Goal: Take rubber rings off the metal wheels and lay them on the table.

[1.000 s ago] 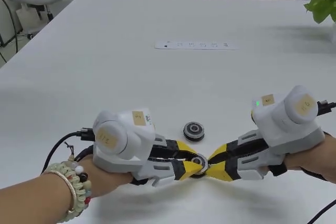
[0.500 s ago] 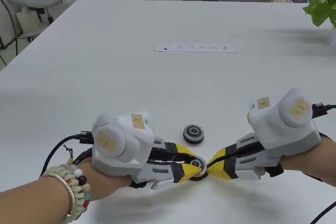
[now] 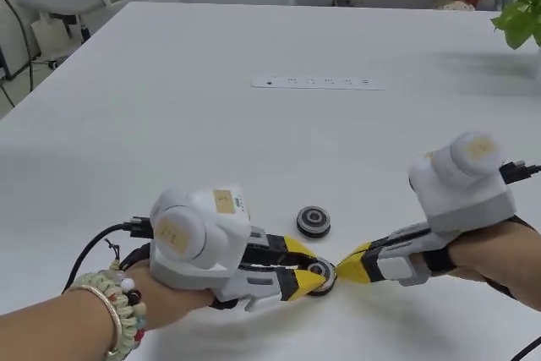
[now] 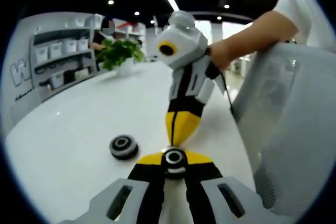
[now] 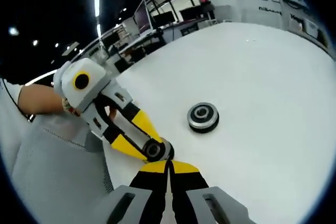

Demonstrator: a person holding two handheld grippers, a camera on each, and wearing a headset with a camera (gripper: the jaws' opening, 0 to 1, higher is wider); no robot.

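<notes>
**Wheel clamped in the left jaws, right tips meeting it head-on**

The white table [image 3: 211, 107] carries the whole job near its front edge, where the two tools point at each other, tip to tip. The left gripper [image 3: 311, 275] comes in from the person's left with its long axis running roughly along the table edge. Its yellow-tipped jaws are closed on either side of a small metal wheel [image 4: 174, 159] and grip it by the rim, low over the surface.

The right gripper [image 3: 345, 270] lies opposite, on nearly the same line. Its jaws are pressed together to a thin seam in the right gripper view, and their tips sit right against the near edge of the held wheel. From the left gripper view that closed point comes straight down onto the top of the wheel, between the left jaws. Whether the right tips have pinched any of the rubber ring [image 4: 174, 151] cannot be told; no rubber shows between them.

So the coming move appears to turn on this opposition: the wheel lies straight ahead of the right tips, touching them, and the left gripper braces it. A pull away along the shared line looks like the way to peel the ring off.

A second wheel [image 3: 314, 221] lies flat on the table just beyond the tips, apart from both grippers, with its ring on.
</notes>
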